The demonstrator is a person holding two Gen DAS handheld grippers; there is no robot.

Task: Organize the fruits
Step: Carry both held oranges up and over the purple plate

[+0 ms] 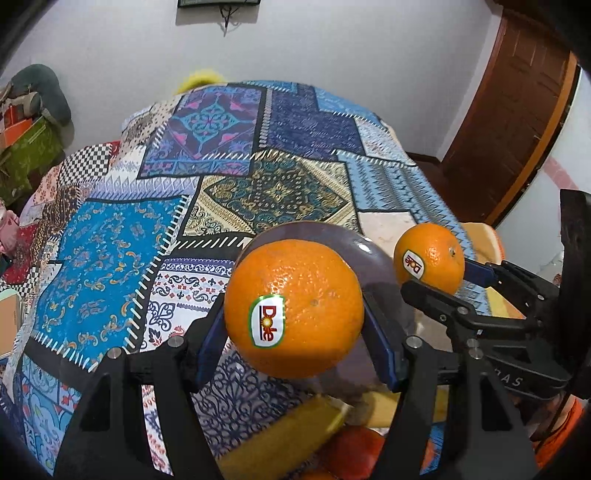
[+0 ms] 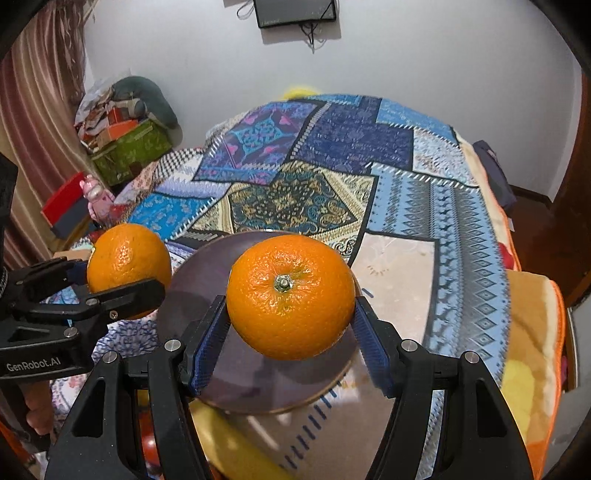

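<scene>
Nearest the left wrist camera: left gripper (image 1: 294, 325), blue pads clamped on both sides of an orange (image 1: 294, 308), sticker reading "Dole" (image 1: 266, 321) facing the lens. Fruit is held in the air above a round dark plate (image 1: 373, 254), which rests on a patchwork bedspread (image 1: 110, 251). Same view, off to the right: right gripper (image 1: 436, 273) seen side-on, jaws closed on a second orange (image 1: 428, 258) with its own Dole label showing. Right wrist view gives the opposite face of that second orange (image 2: 290, 295): stem end toward the camera, no label visible, right gripper (image 2: 290, 317) pads pressed to its left and right flanks, over the plate (image 2: 207, 295). Left gripper (image 2: 122, 280) appears at left edge here, marked "GenRobot.AI", gripping its orange (image 2: 129, 258) just beside the plate rim. Only the left view shows a wooden door (image 1: 517, 122); only the right view shows a curtain (image 2: 40, 110) and most of a wall-mounted screen (image 2: 295, 13). Yellow and red items (image 1: 325, 435) sit blurred below the left gripper; cannot identify.
</scene>
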